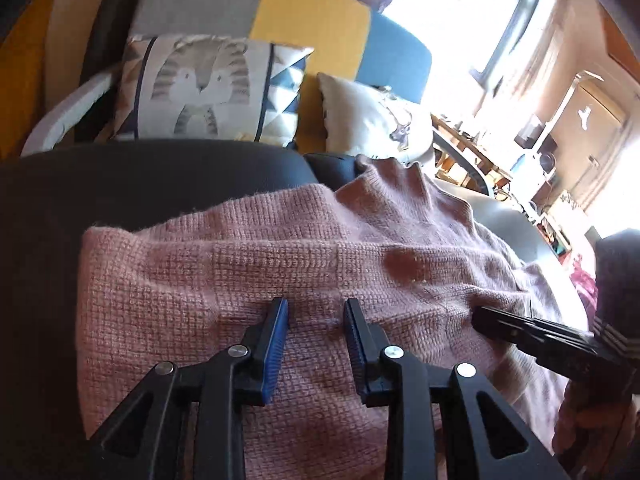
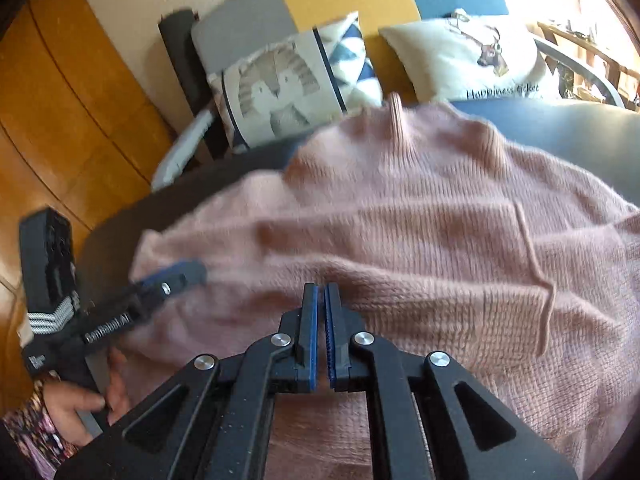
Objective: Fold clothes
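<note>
— Where's the sweater?

— The pink knit sweater (image 1: 304, 264) lies spread over the dark table (image 1: 120, 184), its ribbed collar (image 2: 396, 116) pointing toward the sofa (image 1: 312, 12) with its cushions.

— And to the left of the sweater?

— A hand (image 2: 80, 404) in a patterned sleeve holds the left gripper (image 1: 316, 316). Its blue-padded jaws stand narrowly apart over the knit near the sweater's left edge; whether any fabric is pinched between them, I cannot tell.

— Further right?

— The right gripper (image 2: 321, 292) sits over the sweater's middle, jaws drawn together with only a sliver between the pads. Nothing shows between them. Right of it, a loose fold (image 2: 536, 264) runs down the sweater.
</note>
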Demonstrator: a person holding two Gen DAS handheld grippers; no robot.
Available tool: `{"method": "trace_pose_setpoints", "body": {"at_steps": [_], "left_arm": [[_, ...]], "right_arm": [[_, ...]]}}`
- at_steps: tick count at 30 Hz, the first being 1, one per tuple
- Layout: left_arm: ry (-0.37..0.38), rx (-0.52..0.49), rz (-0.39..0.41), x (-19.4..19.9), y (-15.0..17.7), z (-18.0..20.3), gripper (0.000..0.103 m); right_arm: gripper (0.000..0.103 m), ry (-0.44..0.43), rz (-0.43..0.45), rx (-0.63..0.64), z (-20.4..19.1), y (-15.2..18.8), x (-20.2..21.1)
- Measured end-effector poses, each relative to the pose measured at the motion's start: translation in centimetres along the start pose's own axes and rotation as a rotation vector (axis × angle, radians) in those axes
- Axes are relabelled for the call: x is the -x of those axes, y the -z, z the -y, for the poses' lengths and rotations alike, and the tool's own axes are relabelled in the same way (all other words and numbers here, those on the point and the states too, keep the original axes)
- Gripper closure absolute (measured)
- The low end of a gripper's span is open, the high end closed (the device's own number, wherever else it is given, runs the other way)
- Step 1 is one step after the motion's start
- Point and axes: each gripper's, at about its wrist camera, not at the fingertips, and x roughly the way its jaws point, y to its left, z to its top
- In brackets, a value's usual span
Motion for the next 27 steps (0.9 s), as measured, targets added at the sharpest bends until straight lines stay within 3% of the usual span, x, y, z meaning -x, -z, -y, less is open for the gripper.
{"method": "trace_pose_setpoints", "body": {"at_steps": [5,7,9,11,14,16,18,23,24,27], "left_arm": [[0.018,0.020,0.006,0.1,0.1,-0.5,0.074],[-0.003,0.018,0.008,0.3,-0.2,-0.1,0.074],[-0.036,0.019,0.015,0.9,-0.6,0.7,0.075],[0.070,0.056,0.053,1.9,-0.9,1.9,0.075],[0.171,-0.027,0.022,1.3,-1.2,6.7,0.074],[0.193,-0.160,-0.020,-0.2,-0.7,11.0,0.074],[0.169,-0.287,-0.082,-2.4,0.2,14.3,0.074],[0.160,-0.322,-0.124,-4.3,2.6,15.2,0.073],[0.177,-0.305,-0.131,-4.3,2.6,14.8,0.073],[0.206,-0.285,-0.136,-4.3,2.6,14.1,0.073]], "right_arm": [[0.103,-0.031,-0.003,-0.074,2.4,0.5,0.6],[0.099,-0.087,0.043,-0.142,2.9,0.9,2.2],[0.099,-0.071,0.087,-0.155,3.3,1.2,3.5],[0.099,-0.015,0.102,-0.179,4.1,1.7,4.4],[0.099,0.002,0.159,-0.229,5.8,1.6,5.6],[0.099,0.009,0.163,-0.213,6.2,0.5,5.8],[0.099,0.015,0.117,-0.181,6.0,-0.8,5.0],[0.102,0.078,-0.132,-0.102,6.1,-2.1,0.2],[0.103,0.094,-0.145,-0.104,6.5,-2.2,-0.6],[0.103,0.112,-0.068,-0.128,7.3,-2.5,-1.1]]}}
